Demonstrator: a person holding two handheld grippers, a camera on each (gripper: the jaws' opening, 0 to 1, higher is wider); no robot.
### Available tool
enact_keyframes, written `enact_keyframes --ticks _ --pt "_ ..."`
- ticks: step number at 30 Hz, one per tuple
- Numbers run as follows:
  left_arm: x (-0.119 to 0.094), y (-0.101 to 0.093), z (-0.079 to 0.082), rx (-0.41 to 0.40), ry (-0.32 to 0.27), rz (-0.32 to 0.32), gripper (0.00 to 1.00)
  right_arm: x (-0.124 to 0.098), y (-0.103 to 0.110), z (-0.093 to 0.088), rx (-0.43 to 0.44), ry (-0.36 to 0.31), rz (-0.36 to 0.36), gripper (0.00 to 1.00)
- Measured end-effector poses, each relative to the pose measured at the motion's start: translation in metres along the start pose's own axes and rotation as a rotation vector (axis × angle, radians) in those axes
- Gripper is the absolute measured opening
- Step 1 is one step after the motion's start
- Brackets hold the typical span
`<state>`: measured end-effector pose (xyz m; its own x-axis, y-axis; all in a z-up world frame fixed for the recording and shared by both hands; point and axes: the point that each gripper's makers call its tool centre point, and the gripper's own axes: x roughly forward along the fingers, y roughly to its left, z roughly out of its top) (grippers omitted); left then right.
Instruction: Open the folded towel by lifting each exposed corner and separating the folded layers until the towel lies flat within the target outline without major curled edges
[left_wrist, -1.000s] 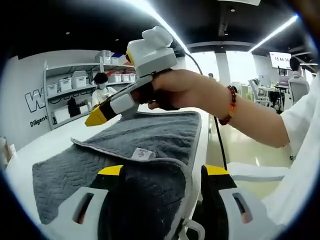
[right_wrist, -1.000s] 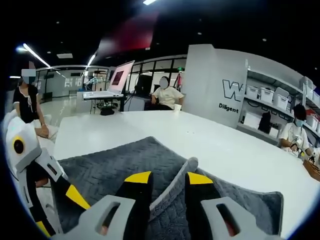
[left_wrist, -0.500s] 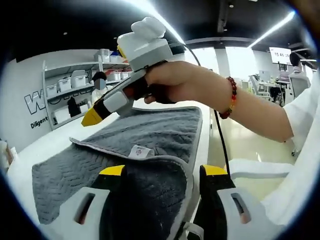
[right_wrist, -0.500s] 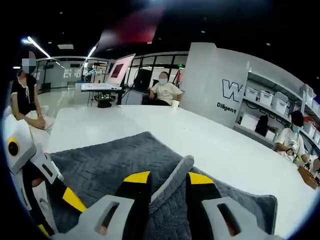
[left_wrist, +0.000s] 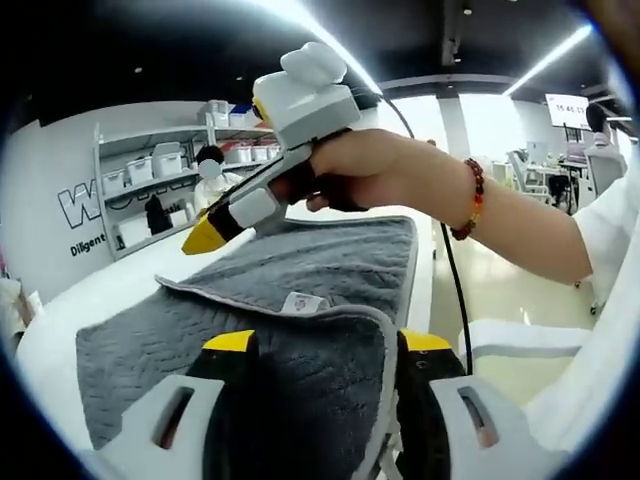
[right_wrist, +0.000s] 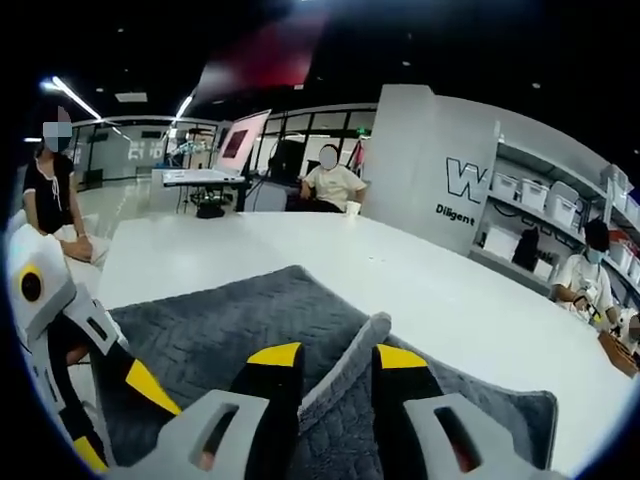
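Grey quilted towel (left_wrist: 300, 290) with pale hem, spread on white counter (right_wrist: 330, 255), one layer folded back, small label (left_wrist: 304, 302) on the fold. Right gripper (right_wrist: 337, 357) pinched narrow on raised towel edge; left gripper (left_wrist: 328, 345) set wide with a towel corner between its jaws, grip unclear. Shelving with bins (right_wrist: 555, 205) and seated people beyond.

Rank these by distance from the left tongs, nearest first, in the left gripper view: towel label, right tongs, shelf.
1. Towel label: just ahead of the left tongs, on the grey towel.
2. Right tongs: above the towel's far half.
3. Shelf: against the back wall, left.
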<state>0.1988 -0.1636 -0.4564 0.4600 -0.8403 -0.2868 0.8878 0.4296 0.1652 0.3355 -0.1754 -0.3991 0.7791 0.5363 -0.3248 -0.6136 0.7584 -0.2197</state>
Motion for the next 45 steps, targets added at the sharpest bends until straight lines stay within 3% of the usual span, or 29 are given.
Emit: enact_keyframes --ticks 14,24,35,45 --pt "-0.002 -0.002 -0.001 -0.003 -0.015 -0.036 0.31 0.010 -0.006 -0.003 0.021 0.013 0.003 0.22" --pt "-0.002 -0.005 0.000 0.005 -0.023 -0.083 0.04 0.016 -0.010 -0.008 0.032 0.028 0.002 0.22" --pt "-0.006 -0.001 0.000 -0.018 -0.038 -0.068 0.01 0.022 -0.011 -0.011 0.045 0.043 0.001 0.22" --pt "-0.008 -0.002 0.002 -0.062 -0.062 -0.097 0.01 0.029 -0.009 -0.014 0.049 0.055 0.000 0.22"
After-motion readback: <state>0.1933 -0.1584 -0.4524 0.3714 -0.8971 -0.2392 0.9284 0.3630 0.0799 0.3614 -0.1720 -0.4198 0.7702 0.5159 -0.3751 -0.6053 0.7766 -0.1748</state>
